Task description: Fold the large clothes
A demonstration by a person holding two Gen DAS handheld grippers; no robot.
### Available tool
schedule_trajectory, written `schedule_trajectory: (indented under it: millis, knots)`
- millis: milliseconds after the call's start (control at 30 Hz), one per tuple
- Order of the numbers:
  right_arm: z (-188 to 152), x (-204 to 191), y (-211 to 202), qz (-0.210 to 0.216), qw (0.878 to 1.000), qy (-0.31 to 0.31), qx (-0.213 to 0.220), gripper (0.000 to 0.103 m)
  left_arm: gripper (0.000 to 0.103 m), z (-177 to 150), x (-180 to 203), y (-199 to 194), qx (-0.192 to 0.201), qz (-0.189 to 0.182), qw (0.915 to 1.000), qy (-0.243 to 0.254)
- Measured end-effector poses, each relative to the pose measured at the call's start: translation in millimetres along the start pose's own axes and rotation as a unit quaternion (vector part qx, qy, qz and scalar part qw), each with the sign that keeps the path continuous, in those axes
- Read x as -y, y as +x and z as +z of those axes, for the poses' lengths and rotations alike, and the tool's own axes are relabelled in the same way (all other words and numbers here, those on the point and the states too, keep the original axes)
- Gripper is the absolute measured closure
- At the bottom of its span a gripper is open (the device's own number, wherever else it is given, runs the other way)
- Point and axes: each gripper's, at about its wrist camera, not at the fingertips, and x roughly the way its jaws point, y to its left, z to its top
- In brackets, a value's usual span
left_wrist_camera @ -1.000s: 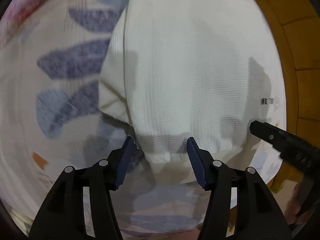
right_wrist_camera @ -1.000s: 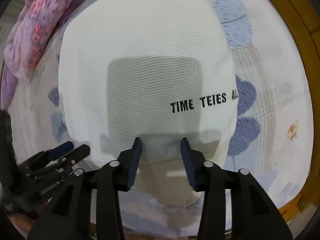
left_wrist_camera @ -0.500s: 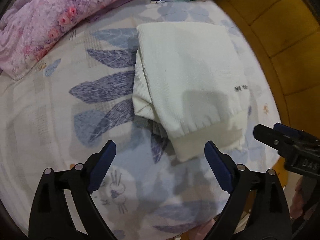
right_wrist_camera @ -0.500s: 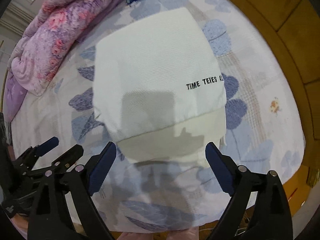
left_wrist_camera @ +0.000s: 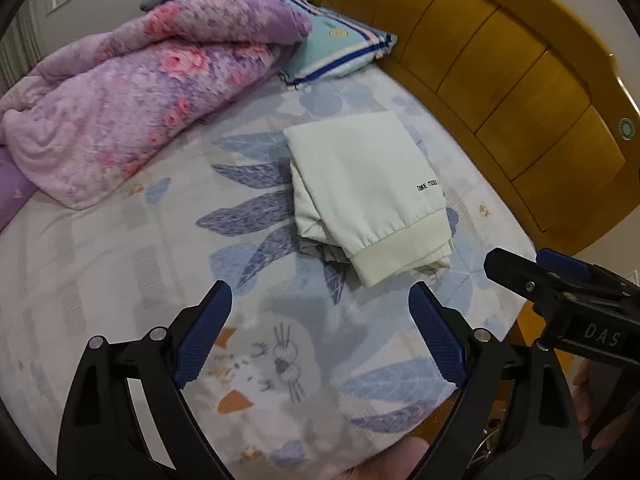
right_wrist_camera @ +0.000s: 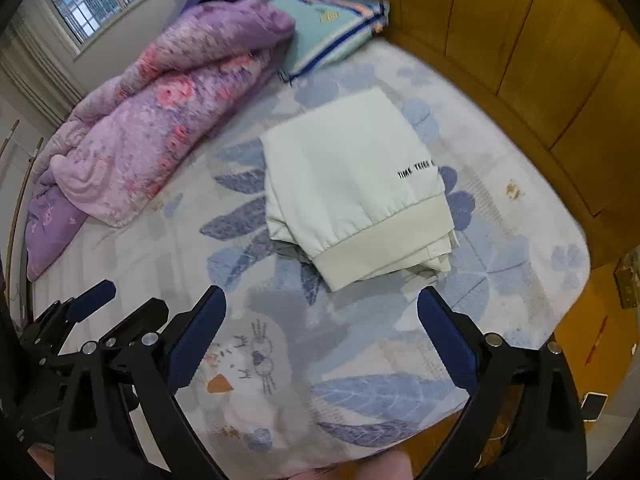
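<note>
Sweatshirt (left_wrist_camera: pixel 360 184), folded, on bedsheet (left_wrist_camera: pixel 120 264), ribbed hem toward both tongs, long axis running away; left gripper (left_wrist_camera: pixel 320 336) and right gripper (right_wrist_camera: pixel 322 332) spread wide, empty, about equally near.

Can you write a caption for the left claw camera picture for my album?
Open left claw hovers over the bed, apart from the folded white garment.

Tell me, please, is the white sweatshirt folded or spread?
Folded: the white sweatshirt lies as a compact rectangle, its ribbed hem stacked over layers beneath.
</note>
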Motion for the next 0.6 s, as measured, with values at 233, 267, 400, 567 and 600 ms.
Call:
schedule_trajectory:
  millis: [233, 267, 400, 567, 600]
  knots:
    - [-48.9, -37.1, -53.5, 0.002, 0.999, 0.002, 0.054, 0.009, 0.012, -42.7, -6.8, -70.5, 0.043, 0.012, 0.9989, 0.013]
    - [-58.0, -42.8, -61.3, 0.004, 0.998, 0.001, 0.063, 0.009, 0.012, -48.4, -7.6, -77.9, 0.047, 0.012, 0.9987, 0.017]
    - [-95.3, -64.7, -93.8, 0.0, 0.995, 0.01, 0.1, 0.009, 0.012, -79.3, -12.5, -117.6, 0.069, 0.02, 0.9968, 0.033]
    - [-139.0, -92.7, -132.4, -0.001, 0.991, 0.022, 0.129, 0.009, 0.012, -120.2, -31.8, -170.6, 0.084, 0.021, 0.9958, 0.03]
    - [-146.4, -98.5, -139.4, -0.001, 0.991, 0.023, 0.132, 0.009, 0.011, -128.7, -38.5, -182.2, 0.088, 0.022, 0.9955, 0.027]
